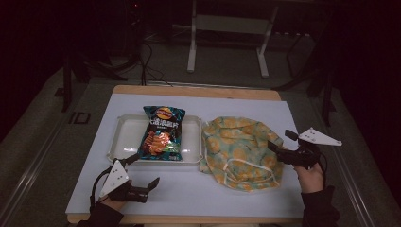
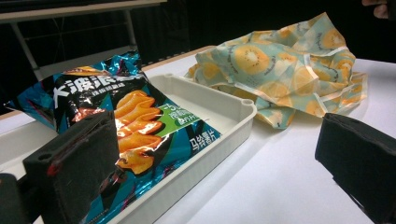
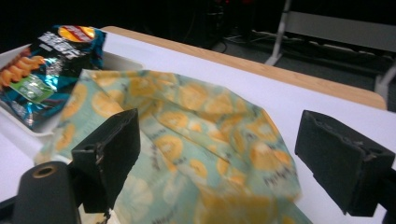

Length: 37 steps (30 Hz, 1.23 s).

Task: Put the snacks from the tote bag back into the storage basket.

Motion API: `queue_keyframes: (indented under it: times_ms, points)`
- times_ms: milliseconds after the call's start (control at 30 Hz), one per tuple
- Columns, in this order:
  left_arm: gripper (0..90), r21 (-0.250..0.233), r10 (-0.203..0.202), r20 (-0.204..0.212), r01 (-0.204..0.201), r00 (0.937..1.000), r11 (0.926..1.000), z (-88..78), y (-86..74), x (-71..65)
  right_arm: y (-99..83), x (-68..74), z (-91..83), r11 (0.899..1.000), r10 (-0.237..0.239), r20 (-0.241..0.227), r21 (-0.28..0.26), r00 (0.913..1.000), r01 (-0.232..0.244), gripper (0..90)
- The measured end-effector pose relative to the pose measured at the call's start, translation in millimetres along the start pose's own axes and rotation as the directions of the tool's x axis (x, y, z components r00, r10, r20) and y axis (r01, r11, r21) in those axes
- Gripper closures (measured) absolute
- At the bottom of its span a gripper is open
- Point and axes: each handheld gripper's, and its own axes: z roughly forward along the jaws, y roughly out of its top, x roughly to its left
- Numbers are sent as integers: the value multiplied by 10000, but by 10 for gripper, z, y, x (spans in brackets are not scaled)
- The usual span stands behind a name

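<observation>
A blue bag of chips (image 1: 162, 133) (image 2: 112, 112) (image 3: 44, 60) lies in a white tray (image 1: 123, 130) (image 2: 224, 121) at mid table. Right of the tray sits a crumpled cloth bag (image 1: 241, 151) (image 2: 289, 70) (image 3: 187, 130), pale green with orange fruit print and white handles. My left gripper (image 1: 144, 172) (image 2: 215, 177) is open near the table's front edge, just below the tray's front left corner, with nothing between its jaws. My right gripper (image 1: 281, 142) (image 3: 224, 154) is open at the cloth bag's right edge, jaws spread over the fabric without holding it.
The white mat (image 1: 198, 189) covers a wooden table (image 1: 189, 90). Beyond the table's far edge stand a white metal frame (image 1: 227, 38) and cables (image 1: 146, 66) on the dark floor. Bare mat lies along the front between the two hands.
</observation>
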Motion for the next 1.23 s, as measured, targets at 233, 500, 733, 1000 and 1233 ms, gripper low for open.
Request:
queue_keyframes:
  times_ms: [233, 500, 733, 1000, 1233]
  points:
    - [2, 13, 2, 33, -3, 10000, 10000, 1, -1, -2, -200, -108, -99, 9998, 210, 734, -23, 9971, -208, 141]
    - [2, -6, 21, 35, -21, 10000, 10000, 1, 0, 3, -397, -195, -150, 9988, 478, 1363, -115, 9895, -467, 141]
    - [2, 9, 35, 76, -35, 10000, 10000, 3, -2, 5, -477, -236, -195, 9971, 645, 1625, -500, 9846, -571, 142]
    - [2, -36, 32, 48, -32, 10000, 10000, -10, 1, 11, -505, -192, -186, 9977, 294, 1427, -644, 9893, -204, 142]
    - [2, 25, 86, 73, -86, 9999, 10000, -6, -1, 10, -505, -201, -182, 9966, 375, 1215, -769, 9919, -282, 142]
